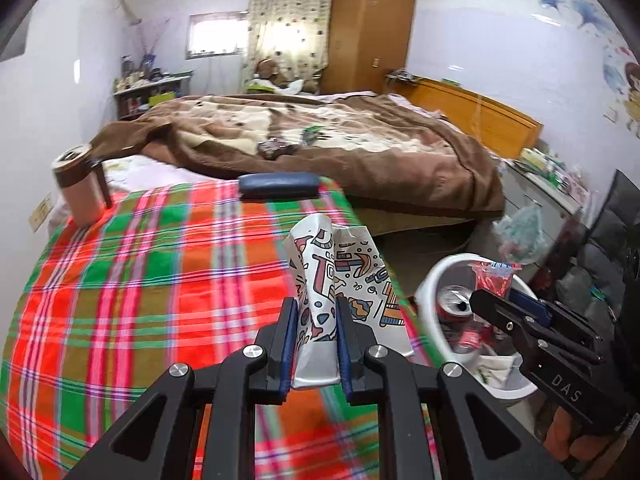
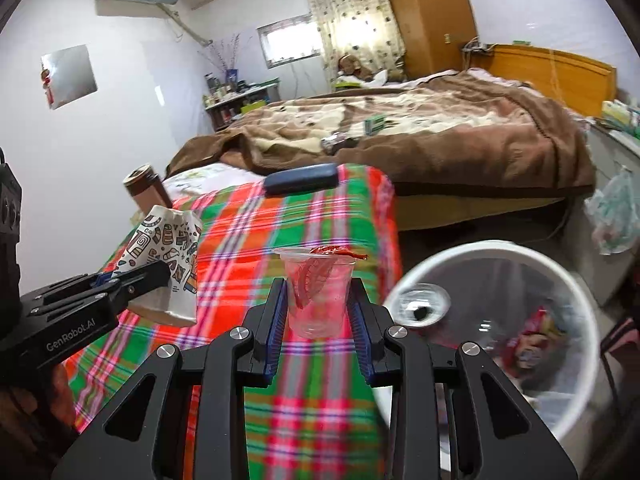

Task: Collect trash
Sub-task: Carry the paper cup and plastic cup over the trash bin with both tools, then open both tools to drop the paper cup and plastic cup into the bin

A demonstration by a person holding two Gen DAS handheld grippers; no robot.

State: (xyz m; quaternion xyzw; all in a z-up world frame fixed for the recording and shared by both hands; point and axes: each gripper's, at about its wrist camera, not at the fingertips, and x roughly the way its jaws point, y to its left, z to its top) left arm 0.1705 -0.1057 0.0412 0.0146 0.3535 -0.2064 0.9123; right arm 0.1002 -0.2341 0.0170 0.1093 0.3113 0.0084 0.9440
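Above the bright checked cloth (image 1: pixel 140 280), a crushed patterned paper cup (image 1: pixel 340 276) is squeezed by the left gripper (image 1: pixel 317 320), and a clear plastic cup (image 2: pixel 318 292) is gripped by the right gripper (image 2: pixel 318 300) fingers.

A home bedroom, seemingly — bed (image 1: pixel 320 140), wardrobe (image 1: pixel 370 28), curtains (image 1: pixel 286 20).

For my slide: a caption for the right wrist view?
Right claw grips a plastic cup beside a white bin.

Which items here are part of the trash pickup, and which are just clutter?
Job:
- crushed patterned carton, clamped in left gripper
- clear plastic cup with red wrapper, gripped by right gripper
- white trash bin, already holding cans and wrappers

Lying about:
- tumbler
- dark blue case
- plaid cloth
- brown blanket
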